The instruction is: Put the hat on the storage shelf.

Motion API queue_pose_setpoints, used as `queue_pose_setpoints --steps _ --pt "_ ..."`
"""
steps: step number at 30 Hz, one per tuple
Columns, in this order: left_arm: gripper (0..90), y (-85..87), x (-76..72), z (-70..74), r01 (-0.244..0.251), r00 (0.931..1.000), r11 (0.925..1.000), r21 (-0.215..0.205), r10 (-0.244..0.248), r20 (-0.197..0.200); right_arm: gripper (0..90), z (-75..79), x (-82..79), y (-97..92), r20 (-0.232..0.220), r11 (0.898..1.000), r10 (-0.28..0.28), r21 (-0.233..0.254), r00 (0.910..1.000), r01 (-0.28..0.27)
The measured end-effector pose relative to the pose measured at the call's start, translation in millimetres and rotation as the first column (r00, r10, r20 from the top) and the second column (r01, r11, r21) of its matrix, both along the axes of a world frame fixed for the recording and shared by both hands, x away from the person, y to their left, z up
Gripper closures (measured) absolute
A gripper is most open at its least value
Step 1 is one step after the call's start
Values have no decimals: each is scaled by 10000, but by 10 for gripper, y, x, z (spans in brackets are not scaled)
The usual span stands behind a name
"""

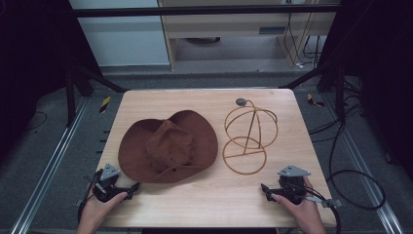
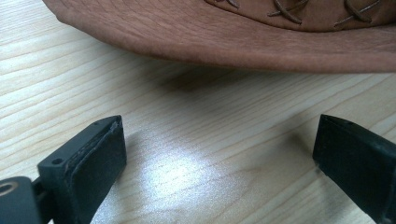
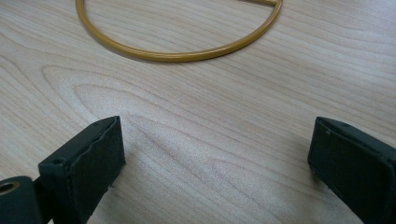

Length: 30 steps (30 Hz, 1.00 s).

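A brown wide-brimmed hat (image 1: pixel 168 145) lies crown up on the left half of the wooden table (image 1: pixel 204 200). To its right stands a golden wire hat stand (image 1: pixel 248 134) with a round base ring and a domed frame. My left gripper (image 1: pixel 127 189) rests at the front left, open, just short of the hat's brim (image 2: pixel 224 42); nothing is between its jaws. My right gripper (image 1: pixel 265 190) sits at the front right, open and empty, with the stand's base ring (image 3: pixel 182 55) a little ahead of it.
The table's front edge runs just behind both hands. Bare wood (image 1: pixel 209 192) lies between the two grippers. Black cables (image 1: pixel 355 185) trail over the floor at the right, and metal frame rails (image 1: pixel 44 170) run along both sides.
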<state>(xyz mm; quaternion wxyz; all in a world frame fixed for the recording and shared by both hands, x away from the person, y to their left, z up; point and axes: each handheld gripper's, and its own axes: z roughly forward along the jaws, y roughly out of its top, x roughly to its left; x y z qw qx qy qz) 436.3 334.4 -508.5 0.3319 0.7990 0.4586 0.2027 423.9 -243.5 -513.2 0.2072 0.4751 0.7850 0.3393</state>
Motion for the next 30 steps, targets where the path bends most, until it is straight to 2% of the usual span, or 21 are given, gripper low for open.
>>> queue_pose_setpoints --steps 8,12,15,17,19,22,27,30 --pt "28 23 -24 12 -6 10000 9999 -128 6 9 40 0 1 0 -4 10000 5 6 10000 -5" --pt "38 55 -77 76 -35 9990 9998 -207 44 434 40 0 1 0 -1 10000 4 1 10000 -4" --pt "45 80 -135 110 80 9983 9998 -166 -71 575 40 0 1 0 -1 10000 5 3 10000 -5" --pt "46 90 -174 142 277 9981 9995 -154 -268 563 40 0 1 0 0 10000 8 1 10000 -8" --pt "42 76 -205 178 682 9970 9976 -82 -679 368 40 0 1 0 -1 10000 7 2 10000 -7" --pt "38 29 -269 246 1313 9902 9900 523 -1335 417 40 0 1 0 -3 10000 5 4 10000 -5" --pt "29 41 -360 382 1551 9856 9876 222 -1562 644 40 0 1 0 0 10000 6 2 10000 -6" --pt "28 51 -412 474 1610 9834 9866 252 -1625 804 40 0 1 0 1 10000 5 -2 10000 -5"
